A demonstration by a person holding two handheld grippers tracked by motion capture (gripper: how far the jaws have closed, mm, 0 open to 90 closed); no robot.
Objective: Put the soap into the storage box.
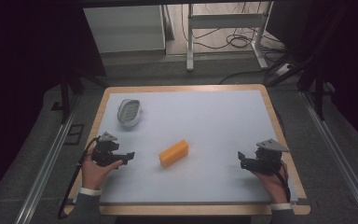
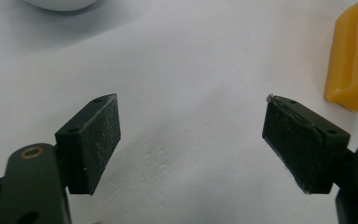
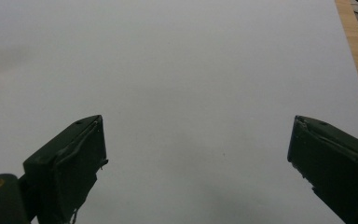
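Note:
An orange-yellow block [image 1: 174, 153] lies near the middle of the white table top [image 1: 205, 121]; its end also shows at the right edge of the left gripper view [image 2: 354, 60]. A small white oval dish [image 1: 129, 112] sits at the back left, and its rim [image 2: 60, 3] peeks in at the top of the left gripper view. My left gripper [image 1: 128, 157] rests low at the front left, open, jaws pointing toward the block with bare table between them [image 2: 191, 140]. My right gripper [image 1: 242, 161] is at the front right, open, over bare table [image 3: 196, 158].
The table has a wooden rim [image 1: 270, 107]; its right edge [image 3: 356, 51] shows in the right gripper view. Beyond the table stand a white cabinet [image 1: 126, 28] and a metal frame with cables [image 1: 228, 32]. Rails run along both sides on the floor.

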